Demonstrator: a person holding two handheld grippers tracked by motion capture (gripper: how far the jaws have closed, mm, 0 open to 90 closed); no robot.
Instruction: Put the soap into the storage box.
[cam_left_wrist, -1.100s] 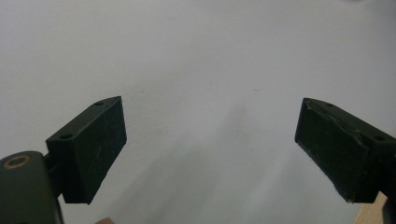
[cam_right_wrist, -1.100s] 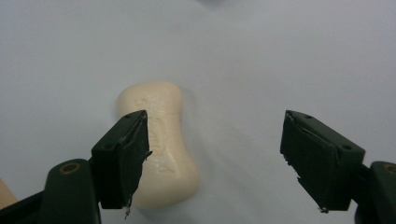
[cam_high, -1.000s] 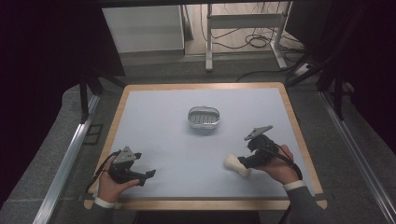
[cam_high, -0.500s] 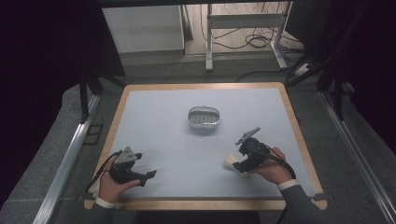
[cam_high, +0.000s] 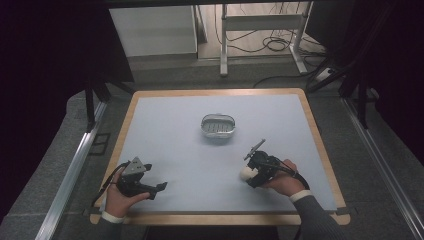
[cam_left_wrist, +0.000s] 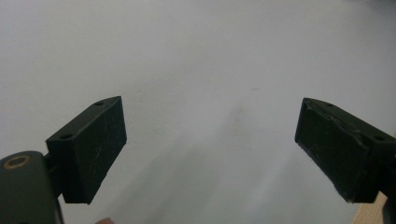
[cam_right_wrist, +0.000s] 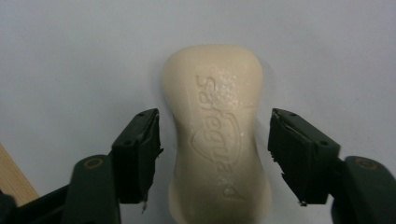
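Over the last second the right gripper (cam_high: 251, 176) has slid down and leftward in the high view, and its jaws now sit either side of the soap bar (cam_right_wrist: 217, 135), which lies flat on the table (cam_high: 175, 125) in the lower right of centre. The left gripper (cam_high: 150, 189) has barely stirred at the lower left.

In the right gripper view the jaws stand apart, a sliver of mat showing on each side of the soap; they hold nothing yet. The left gripper's jaws are wide open over bare mat.

The soap looks smooth and waisted, so I'd guess a squeeze could squirt it out forward, or an uneven close could spin it. I can't tell from here whether the jaw tips touch the mat.

There's plenty of open mat all round; the metal dish (cam_high: 218, 126) sits well apart at upper centre, and the table's wooden bottom edge runs near both hands.
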